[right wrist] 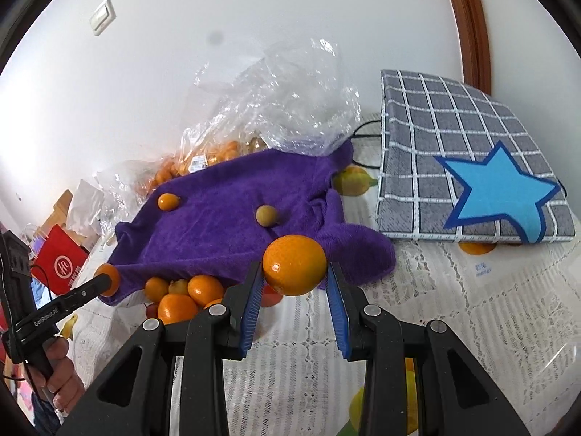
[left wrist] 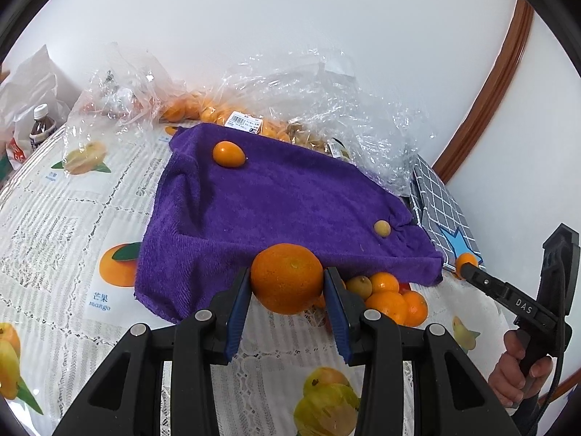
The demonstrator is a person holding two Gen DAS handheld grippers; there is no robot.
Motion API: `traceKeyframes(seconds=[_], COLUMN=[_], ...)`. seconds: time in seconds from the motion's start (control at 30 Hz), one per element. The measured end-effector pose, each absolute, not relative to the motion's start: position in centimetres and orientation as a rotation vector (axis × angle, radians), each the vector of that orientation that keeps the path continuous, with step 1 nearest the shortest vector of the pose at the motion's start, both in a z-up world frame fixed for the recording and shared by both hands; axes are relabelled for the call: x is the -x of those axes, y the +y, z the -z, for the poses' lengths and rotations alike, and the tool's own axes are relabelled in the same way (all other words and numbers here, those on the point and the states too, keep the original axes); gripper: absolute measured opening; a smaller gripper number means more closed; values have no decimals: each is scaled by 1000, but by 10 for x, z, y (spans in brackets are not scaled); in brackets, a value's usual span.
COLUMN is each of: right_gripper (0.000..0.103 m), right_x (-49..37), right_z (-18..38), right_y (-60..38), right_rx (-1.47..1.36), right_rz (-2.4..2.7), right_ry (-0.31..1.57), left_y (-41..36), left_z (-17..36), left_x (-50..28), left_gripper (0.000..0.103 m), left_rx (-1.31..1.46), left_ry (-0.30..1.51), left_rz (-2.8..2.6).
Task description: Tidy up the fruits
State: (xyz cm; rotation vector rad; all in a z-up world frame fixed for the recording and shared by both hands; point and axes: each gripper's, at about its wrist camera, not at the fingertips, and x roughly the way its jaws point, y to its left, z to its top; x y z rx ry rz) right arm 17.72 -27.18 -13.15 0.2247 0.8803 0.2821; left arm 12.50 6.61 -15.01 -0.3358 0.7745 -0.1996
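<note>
1. My left gripper [left wrist: 287, 283] is clenched on an orange [left wrist: 287, 278], lifted clear so I can carry it to its group.
2. Just beyond those fingers lies the purple towel [left wrist: 276, 200], with a kumquat [left wrist: 228, 154] and a small pale fruit [left wrist: 382, 227] already set apart on it.
3. A loose fruit pile [left wrist: 390, 299] sits between my grippers at the towel's near edge.
4. My right gripper [right wrist: 295, 281] grasps a second orange [right wrist: 295, 265].
5. Far right, a checked cushion [right wrist: 454, 167] crowds the towel's corner.

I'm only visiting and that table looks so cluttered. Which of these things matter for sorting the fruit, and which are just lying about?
Part of the job:
- left gripper, shut on an orange
- right gripper, shut on another orange
- purple towel with a kumquat
- loose orange pile

Lying about:
- checked grey cushion
- bottle
- red bag
</note>
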Motion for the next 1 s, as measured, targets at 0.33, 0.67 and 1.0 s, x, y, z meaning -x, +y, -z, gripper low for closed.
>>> traceKeyframes(seconds=[0.33, 0.67, 1.0], right_gripper=[35, 35, 35], right_x=[-181, -201, -240], right_z=[112, 104, 113], right_y=[-268, -253, -229], right_rx=[-195, -161, -112], right_rz=[-289, -320, -334], right_ry=[845, 832, 837], left_y=[74, 74, 67], left_z=[146, 118, 133], left_x=[-128, -160, -201], left_gripper=[39, 38, 39], left_rx=[339, 263, 255], left_ry=[755, 704, 722], left_rz=[155, 132, 139])
